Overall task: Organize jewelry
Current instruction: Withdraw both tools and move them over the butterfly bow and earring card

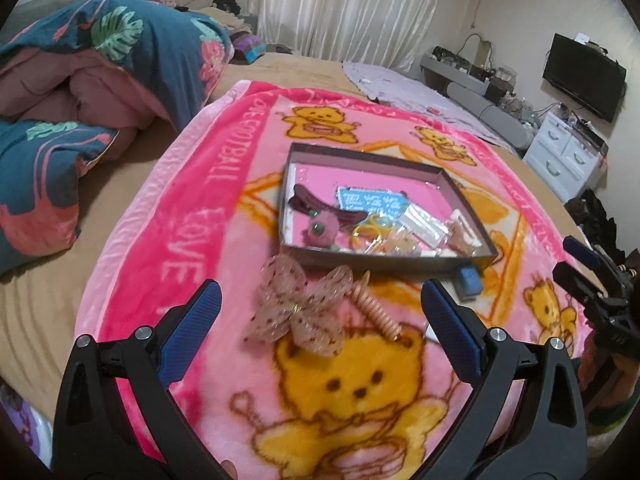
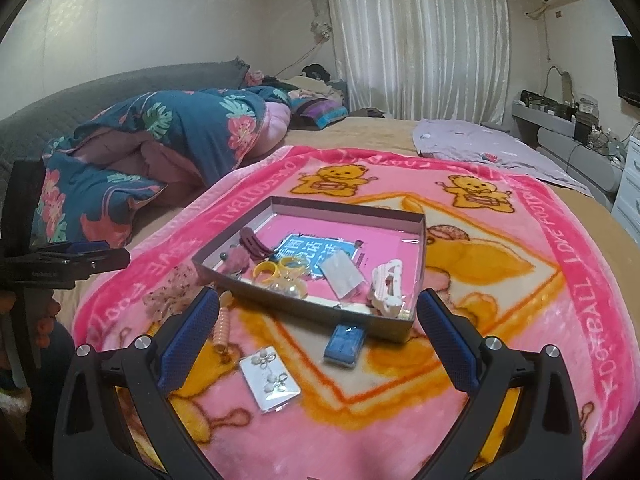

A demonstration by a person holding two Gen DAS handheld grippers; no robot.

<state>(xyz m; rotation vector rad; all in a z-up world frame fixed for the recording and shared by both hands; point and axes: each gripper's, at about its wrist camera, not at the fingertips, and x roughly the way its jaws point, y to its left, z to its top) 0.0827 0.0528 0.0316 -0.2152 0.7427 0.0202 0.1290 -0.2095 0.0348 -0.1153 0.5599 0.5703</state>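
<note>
Ahead, my left gripper and right gripper hang with jaws spread, empty; a pink gauze bow, blue eraser-like block and clear earring card lie outside the shallow grey cardboard tray mid-blanket.

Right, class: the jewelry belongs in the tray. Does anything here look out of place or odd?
Yes. Four pieces lie outside the tray on the blanket: a mesh bow, a spiral hair tie, a carded set of earrings and a small blue box against the tray's near wall. Nothing looks damaged.
</note>
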